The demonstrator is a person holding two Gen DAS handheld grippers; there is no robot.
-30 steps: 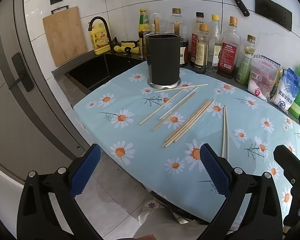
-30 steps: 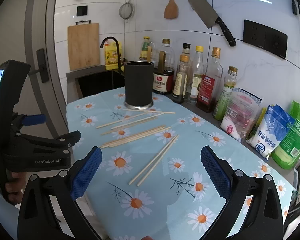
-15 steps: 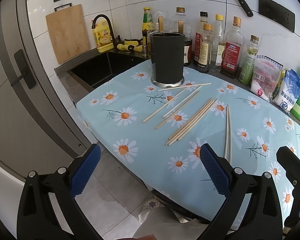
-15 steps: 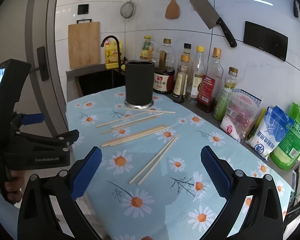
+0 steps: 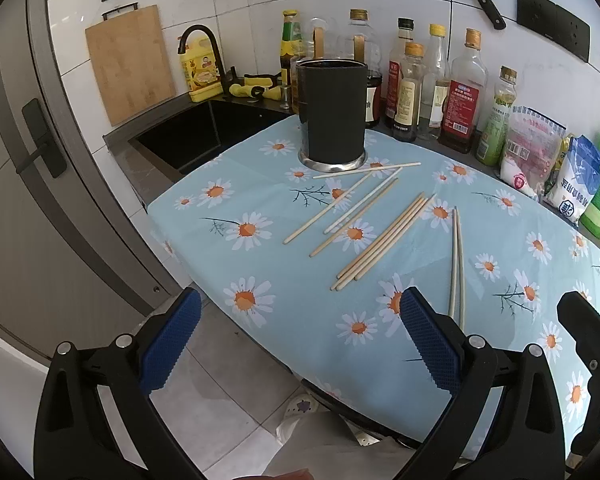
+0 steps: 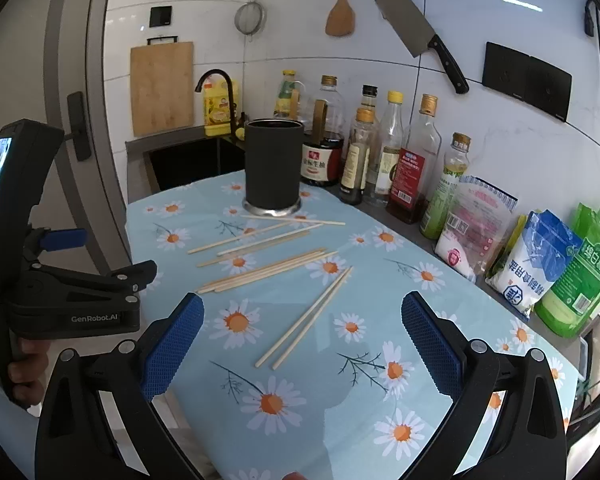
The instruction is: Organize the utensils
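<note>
Several wooden chopsticks lie scattered on the daisy-print tablecloth; they also show in the right wrist view. A pair of them lies apart, nearest the right gripper. A black cylindrical utensil holder stands upright behind them, also in the right wrist view. My left gripper is open and empty, held off the table's near edge. My right gripper is open and empty above the near part of the table.
A row of sauce and oil bottles and food bags line the counter behind the table. A black sink with a tap lies at the back left. A cleaver and a cutting board are on the wall.
Both grippers have drifted slightly, so the table view has shifted a little. Nothing on the table has moved, and both grippers stay open.
</note>
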